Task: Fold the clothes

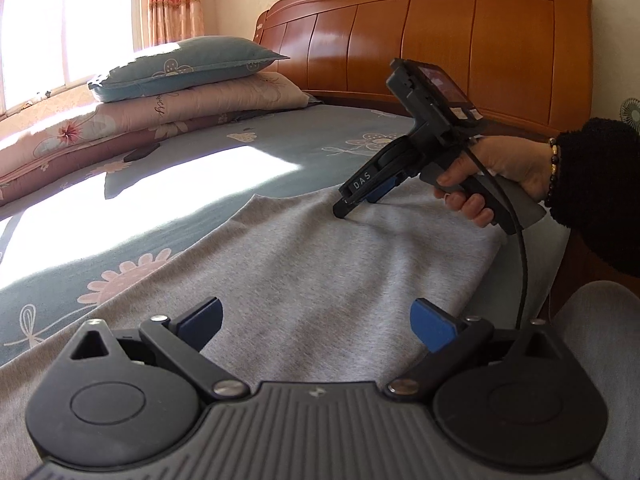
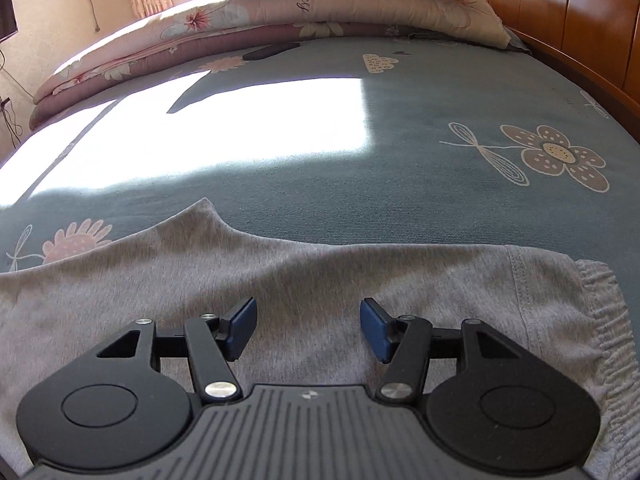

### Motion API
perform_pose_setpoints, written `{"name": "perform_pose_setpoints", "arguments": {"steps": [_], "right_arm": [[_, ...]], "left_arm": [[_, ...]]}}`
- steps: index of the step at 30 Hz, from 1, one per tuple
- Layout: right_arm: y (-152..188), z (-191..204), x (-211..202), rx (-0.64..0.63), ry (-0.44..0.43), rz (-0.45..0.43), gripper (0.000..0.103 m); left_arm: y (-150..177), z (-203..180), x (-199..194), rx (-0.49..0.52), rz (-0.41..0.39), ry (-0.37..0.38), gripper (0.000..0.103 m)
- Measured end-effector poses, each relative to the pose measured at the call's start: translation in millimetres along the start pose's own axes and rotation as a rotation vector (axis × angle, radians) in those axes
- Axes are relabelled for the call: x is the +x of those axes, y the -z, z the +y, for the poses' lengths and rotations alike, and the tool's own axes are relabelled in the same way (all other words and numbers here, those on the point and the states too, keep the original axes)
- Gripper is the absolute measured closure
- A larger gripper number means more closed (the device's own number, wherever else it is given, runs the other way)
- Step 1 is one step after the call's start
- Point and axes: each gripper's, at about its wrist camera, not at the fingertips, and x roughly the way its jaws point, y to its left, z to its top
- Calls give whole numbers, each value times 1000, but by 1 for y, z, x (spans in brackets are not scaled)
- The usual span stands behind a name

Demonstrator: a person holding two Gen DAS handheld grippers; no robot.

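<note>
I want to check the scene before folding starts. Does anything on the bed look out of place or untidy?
Only small things. A dark flat object lies loose on the bed sheet beside the folded quilt; I cannot tell what it is. The grey garment lies uneven, with one point of its far edge sticking out. Nothing looks damaged or spilled.

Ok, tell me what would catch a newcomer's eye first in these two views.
First, the grey garment spread flat across the near part of the blue flowered bedsheet, its ribbed elastic band at the right. Both grippers are open over it: the left gripper above the cloth, the right gripper tipped down onto it. Behind lie a bright sunlight patch, stacked quilt and pillow, and the orange wooden headboard.
</note>
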Motion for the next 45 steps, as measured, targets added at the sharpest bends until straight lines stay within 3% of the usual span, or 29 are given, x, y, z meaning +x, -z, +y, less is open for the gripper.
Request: {"name": "perform_pose_setpoints", "arguments": {"steps": [4,7,9,13,17,19,22,25,31,35,38,40,43,45], "right_arm": [[-4,20,17,-48,59,18,25],[-7,33,24,-78,86,24,25],[-10,40,11,-64,31,5,25],[-21,56,12,-12,-40,34,25],[-25,75,45,10,-22,117,25],[-24,81,57,-16,19,105,23],[-30,90,52,-48,45,82,23],[-29,98,27,-52,-10,80,23],[4,105,-34,-75,-50,151,18],[39,100,-59,-38,-31,225,18],[66,98,-71,8,-79,253,18],[75,98,-63,13,-99,231,16],[80,97,-50,11,-116,175,3],[75,95,-50,35,-97,153,4]], "left_arm": [[4,7,-4,-5,2,-12,3],[6,18,-9,-20,-49,-12,3],[10,27,-13,-46,-91,-10,3],[19,45,-17,-108,-103,16,3],[27,62,-27,-148,-151,-12,3],[30,72,-31,-186,-165,-27,3],[31,81,-35,-216,-167,-57,3],[32,86,-40,-224,-186,-78,3],[32,92,-43,-232,-192,-104,3],[35,91,-45,-221,-186,-113,3],[35,91,-48,-219,-191,-103,3],[35,91,-48,-219,-188,-98,3],[35,92,-47,-227,-188,-100,3],[35,94,-48,-241,-189,-98,3]]}}
